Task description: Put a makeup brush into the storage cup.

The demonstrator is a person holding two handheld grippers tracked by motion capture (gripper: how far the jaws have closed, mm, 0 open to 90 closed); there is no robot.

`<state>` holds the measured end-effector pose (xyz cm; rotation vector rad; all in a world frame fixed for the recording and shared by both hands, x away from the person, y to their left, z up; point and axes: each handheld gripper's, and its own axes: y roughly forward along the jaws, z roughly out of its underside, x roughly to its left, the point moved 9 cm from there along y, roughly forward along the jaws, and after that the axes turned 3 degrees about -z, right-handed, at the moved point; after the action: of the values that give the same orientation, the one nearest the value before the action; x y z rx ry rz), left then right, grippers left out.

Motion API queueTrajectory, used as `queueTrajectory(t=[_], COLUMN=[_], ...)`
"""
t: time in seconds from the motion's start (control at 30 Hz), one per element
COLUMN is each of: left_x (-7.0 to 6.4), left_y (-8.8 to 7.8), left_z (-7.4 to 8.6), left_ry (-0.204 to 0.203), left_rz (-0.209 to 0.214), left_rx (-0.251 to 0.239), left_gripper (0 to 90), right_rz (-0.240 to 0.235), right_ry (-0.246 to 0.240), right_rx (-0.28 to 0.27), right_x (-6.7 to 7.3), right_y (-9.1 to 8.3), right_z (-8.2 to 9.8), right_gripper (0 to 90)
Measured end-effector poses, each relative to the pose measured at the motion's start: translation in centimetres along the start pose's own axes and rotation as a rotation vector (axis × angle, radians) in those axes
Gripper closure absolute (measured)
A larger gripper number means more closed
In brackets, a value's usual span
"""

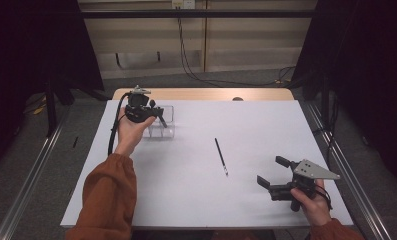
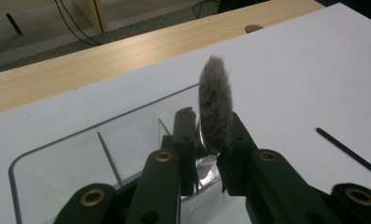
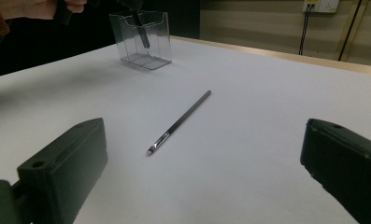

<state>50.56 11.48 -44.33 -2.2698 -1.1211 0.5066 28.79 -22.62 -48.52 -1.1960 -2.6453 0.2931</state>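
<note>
Where the white table (image 1: 196, 195) meets its far left corner, the left gripper (image 1: 158, 119) hangs over a clear plastic holder (image 1: 167, 131), carried by a hand (image 1: 131, 134) in a rust-orange sleeve (image 1: 108, 197). In the left gripper view its jaws are clamped on a make-up brush (image 2: 215, 109): the pads pinch the shiny metal collar just under the grey, fluffy head, which stands upright between and above the fingertips (image 2: 185, 122). The holder's (image 2: 57, 158) curved rim and thin inner dividers lie directly below the jaws; the brush handle runs down toward one compartment, though which one I cannot tell. No brand or lettering legible on brush, holder or gripper.

Centre of table: a thin black brush (image 1: 221, 156) lies flat and alone, well apart from the holder, its silver collar end nearer the person. The right gripper view shows it (image 3: 178, 123) angled away from the camera, small tip and bright collar closest. No readable marking on it.

Right side, near edge: the right gripper (image 1: 275, 174) held low over the table by the other hand (image 1: 313, 202), grey three-cornered plate (image 1: 313, 170) on top. Jaws spread wide, nothing between them; in its own view the two black fingers (image 3: 66, 163) sit at opposite sides with bare table between. It points toward the lying brush but is clear of it.

Far background: a wall socket (image 1: 182, 4) with cables hanging; any print there too small to read.
</note>
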Motion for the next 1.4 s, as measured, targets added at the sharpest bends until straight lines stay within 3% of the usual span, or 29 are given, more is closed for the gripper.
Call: queueTrajectory(t=[0.1,0.4,0.47,0.7,0.83,1.03,1.13,1.17,1.33,1.4], left_x=[-0.2,0.1,0.2,0.4,0.6,-0.1,-0.2,-0.3,0.0,-0.2], left_y=[0.0,-0.2,-0.3,-0.7,-1.2,-2.2,-3.0,-3.2,-3.8,-4.2], left_z=[-0.1,-0.4,-0.5,-0.2,0.0,0.0,-0.1,-0.1,0.2,0.3], left_ry=[-0.001,0.007,-0.007,-0.031,-0.056,-0.016,-0.058,-0.048,-0.018,-0.011], left_rz=[0.005,-0.038,-0.027,-0.032,-0.014,0.032,0.058,0.06,-0.014,-0.006], left_rx=[-0.01,-0.046,-0.057,-0.084,-0.11,-0.144,-0.187,-0.196,-0.208,-0.213], left_gripper=[78.1,42.1,34.4,15.7,6.9,2.0,2.3,2.1,2.2,2.3], right_rz=[-0.003,-0.004,-0.003,-0.002,0.0,0.004,0.012,0.015,0.017,0.017], right_ry=[-0.002,0.0,0.002,0.004,0.006,0.007,0.009,0.012,0.016,0.018], right_rx=[0.002,-0.001,-0.001,-0.006,-0.007,-0.005,-0.008,-0.008,-0.007,-0.008], right_x=[0.0,0.0,0.0,0.0,0.0,-0.1,-0.2,-0.2,-0.2,-0.2], right_y=[0.0,0.0,0.0,0.0,-0.1,0.0,0.0,0.0,0.0,0.0], right_z=[0.0,0.0,0.0,-0.1,-0.1,-0.1,-0.1,-0.1,-0.1,-0.1], right_gripper=[0.2,0.2,0.1,0.2,0.2,0.3,0.3,0.4,0.3,0.3])
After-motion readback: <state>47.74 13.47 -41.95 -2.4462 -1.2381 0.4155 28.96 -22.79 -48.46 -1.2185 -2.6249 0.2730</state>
